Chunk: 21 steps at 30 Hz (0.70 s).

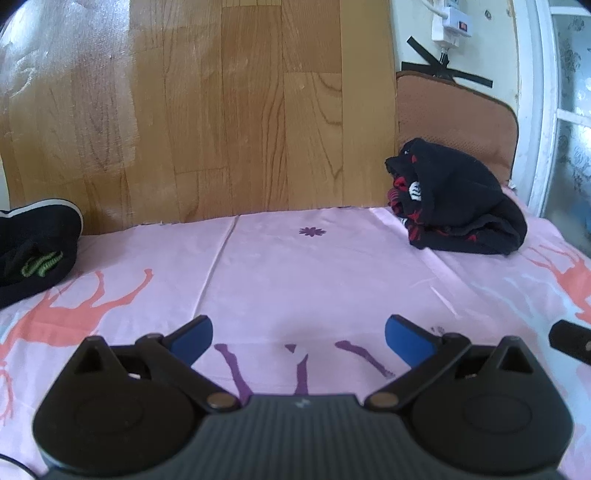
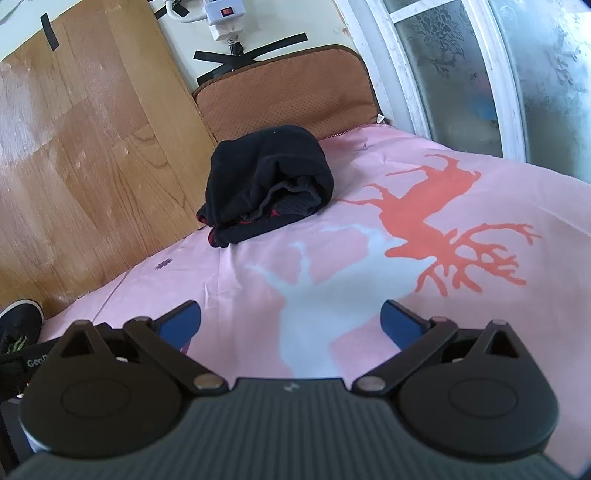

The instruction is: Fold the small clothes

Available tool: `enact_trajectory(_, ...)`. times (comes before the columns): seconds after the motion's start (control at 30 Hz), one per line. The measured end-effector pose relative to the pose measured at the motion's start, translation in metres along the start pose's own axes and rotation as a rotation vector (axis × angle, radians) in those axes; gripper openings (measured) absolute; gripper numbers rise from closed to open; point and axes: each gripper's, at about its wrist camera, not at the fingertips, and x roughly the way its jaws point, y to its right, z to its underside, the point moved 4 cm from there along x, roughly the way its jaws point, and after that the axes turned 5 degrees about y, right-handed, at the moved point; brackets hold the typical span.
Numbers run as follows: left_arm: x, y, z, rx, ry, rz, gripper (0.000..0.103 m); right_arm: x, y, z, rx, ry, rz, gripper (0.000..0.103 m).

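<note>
A folded black garment with red pattern [image 1: 461, 199] lies at the far right of the pink sheet [image 1: 295, 266], against the brown cushion. The right wrist view shows the same bundle [image 2: 266, 184] ahead and left of centre. Another dark garment with a green knit band [image 1: 37, 247] lies at the left edge; a sliver of it [image 2: 18, 332] shows low left in the right wrist view. My left gripper [image 1: 298, 338] is open over bare sheet, nothing between its blue pads. My right gripper [image 2: 290, 321] is also open wide and empty, well short of the bundle.
A wood-pattern panel [image 1: 221, 110] stands behind the bed. A brown cushion [image 2: 288, 88] leans at the back, with a power strip [image 2: 225, 18] and black tape on the wall above. A frosted window [image 2: 480, 74] runs along the right. The other gripper's black tip [image 1: 569, 341] shows at right.
</note>
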Motion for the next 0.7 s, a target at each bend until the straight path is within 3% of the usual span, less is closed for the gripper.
enact_trajectory(0.7, 0.0031, -0.0023, -0.0003, 0.029, -0.028, -0.038, 0.103, -0.0003, 0.0027, -0.0006, 0.03, -0.001, -0.013, 0.103)
